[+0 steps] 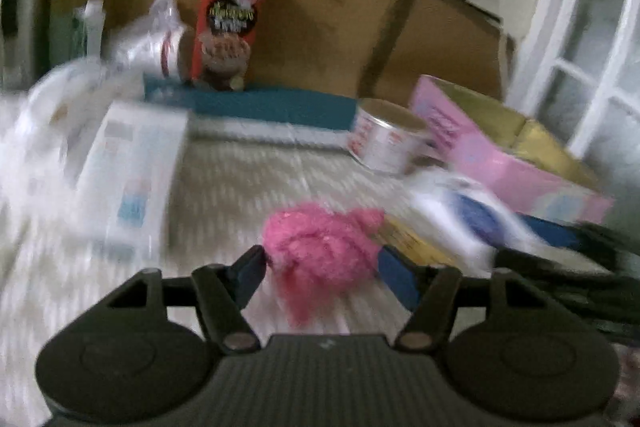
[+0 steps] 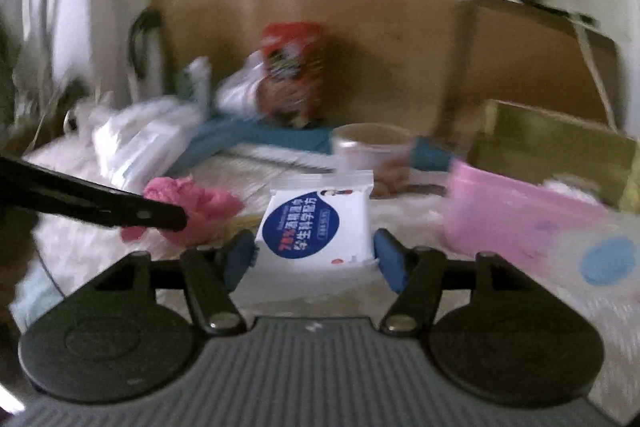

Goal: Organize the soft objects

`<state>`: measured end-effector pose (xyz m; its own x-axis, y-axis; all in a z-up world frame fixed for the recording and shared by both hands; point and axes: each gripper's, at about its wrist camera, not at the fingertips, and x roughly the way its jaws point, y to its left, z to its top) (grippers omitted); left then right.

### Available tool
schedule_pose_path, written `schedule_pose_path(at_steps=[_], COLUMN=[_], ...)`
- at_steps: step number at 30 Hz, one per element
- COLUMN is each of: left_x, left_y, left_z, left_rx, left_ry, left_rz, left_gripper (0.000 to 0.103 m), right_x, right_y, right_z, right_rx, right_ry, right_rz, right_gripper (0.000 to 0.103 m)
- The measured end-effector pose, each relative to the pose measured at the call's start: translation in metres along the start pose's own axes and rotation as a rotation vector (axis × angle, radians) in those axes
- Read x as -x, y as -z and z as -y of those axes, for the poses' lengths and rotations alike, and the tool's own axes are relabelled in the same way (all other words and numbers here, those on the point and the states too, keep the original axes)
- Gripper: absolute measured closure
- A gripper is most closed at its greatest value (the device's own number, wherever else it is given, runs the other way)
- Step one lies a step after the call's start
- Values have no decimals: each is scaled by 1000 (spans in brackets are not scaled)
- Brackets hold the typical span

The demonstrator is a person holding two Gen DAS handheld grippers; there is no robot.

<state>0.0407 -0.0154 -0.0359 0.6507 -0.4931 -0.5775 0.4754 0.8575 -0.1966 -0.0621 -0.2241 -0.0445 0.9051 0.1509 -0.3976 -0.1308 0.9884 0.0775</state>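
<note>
Motion blur over both views, red box (image 1: 232,27) lettering unreadable, clear bag (image 2: 140,143) contents smeared, pink fluffy object (image 1: 324,247) partly behind the blue fingertips (image 1: 250,273), black cables (image 1: 580,275) cut by the right edge, pink box (image 2: 520,223) print illegible.

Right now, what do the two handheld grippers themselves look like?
Both look alike: left gripper and right gripper have blue finger pads on black linkage arms with silver pivot bolts, two black round discs, and a grey ribbed body. No cables, sleeves or readable markings show.
</note>
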Motion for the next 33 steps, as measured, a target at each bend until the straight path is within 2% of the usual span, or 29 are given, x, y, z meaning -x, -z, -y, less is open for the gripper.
schedule_pose_path(at_steps=[3, 6, 9, 11, 14, 18, 20, 24, 26, 27, 28, 30, 33], left_x=[-39, -46, -12, 3, 0, -22, -30, -38, -38, -38, -41, -39, -29], left_y=[-27, -47, -44, -39, -31, -21, -14, -2, 2, 3, 0, -10, -36], left_z=[3, -2, -1, 12, 40, 73, 90, 111, 120, 126, 128, 134, 149], left_rx=[-39, 56, 136, 134, 98, 92, 58, 4, -35, -52, -54, -56, -86], left_ry=[-118, -168, -109, -44, 118, 253, 259, 250, 224, 218, 219, 230, 288], left_rz=[29, 44, 111, 89, -57, -245, -304, -348, -326, -322, -327, -304, -224], left_gripper=[37, 42, 38, 37, 37, 37, 37, 39, 42, 52, 55, 55, 55], right_x=[15, 26, 29, 27, 26, 26, 30, 36, 35, 34, 34, 39, 51], right_y=[7, 18, 29, 33, 35, 38, 43, 54, 57, 57, 56, 50, 33], right_z=[18, 18, 15, 15, 18, 21, 19, 8, 3, 1, 0, 2, 13], right_rx=[-89, -90, -72, -74, -135, -173, -129, -44, 3, 16, 15, 15, 34], right_ry=[9, 26, 36, 37, 23, 18, 28, 20, 27, 28, 27, 52, 107], right_rz=[-6, -25, -38, -38, -22, -23, -32, -40, -23, -18, -14, 21, 118], right_gripper=[35, 34, 34, 34, 34, 33, 27, 27, 28, 30, 33, 38, 38])
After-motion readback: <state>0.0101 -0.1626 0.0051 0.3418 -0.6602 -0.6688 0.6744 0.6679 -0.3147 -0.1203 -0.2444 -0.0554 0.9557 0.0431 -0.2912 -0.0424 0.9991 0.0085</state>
